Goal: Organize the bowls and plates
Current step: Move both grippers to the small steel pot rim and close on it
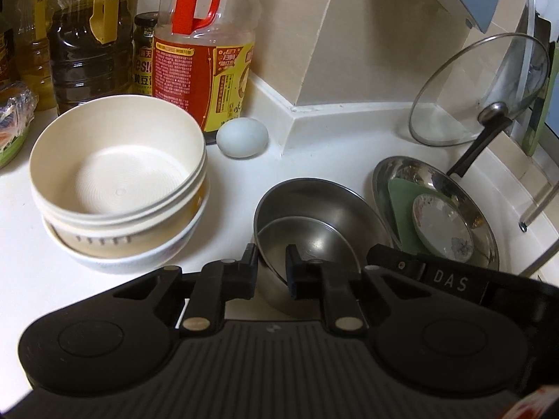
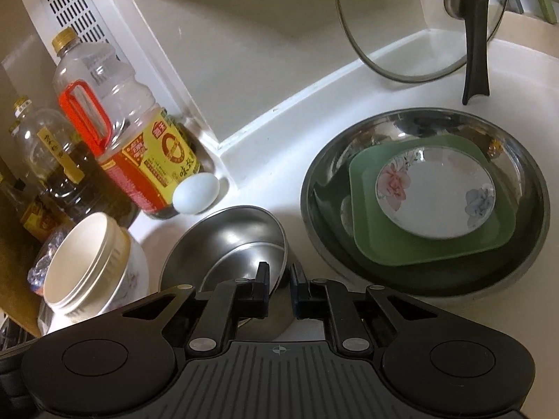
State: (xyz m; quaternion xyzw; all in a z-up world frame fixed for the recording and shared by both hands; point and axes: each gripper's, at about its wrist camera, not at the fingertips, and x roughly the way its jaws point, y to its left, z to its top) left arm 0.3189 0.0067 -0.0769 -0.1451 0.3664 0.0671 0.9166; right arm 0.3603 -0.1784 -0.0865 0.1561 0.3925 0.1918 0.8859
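Note:
Two nested steel bowls [image 1: 314, 206] [image 2: 237, 230] sit mid-counter. My left gripper [image 1: 271, 272] is shut on their near left rim, one finger inside and one outside. My right gripper [image 2: 280, 284] is shut on the right rim of the same bowls; one of its fingers [image 1: 398, 262] shows in the left wrist view. Left of them stands a stack of cream bowls [image 1: 115, 174] [image 2: 84, 255] in a white bowl [image 1: 122, 262]. To the right, a wide steel dish [image 1: 412, 171] [image 2: 419, 122] holds a green square plate [image 1: 401, 202] [image 2: 384, 244] with a floral saucer [image 1: 443, 223] [image 2: 436, 195] on it.
A pale egg [image 1: 242, 137] [image 2: 196, 193] lies by a red-handled sauce bottle [image 1: 206, 70] [image 2: 139, 153]. Oil bottles [image 1: 91, 52] crowd the back left. A glass lid [image 1: 482, 94] [image 2: 419, 24] leans on the wall at the back right. A tiled wall corner juts out behind.

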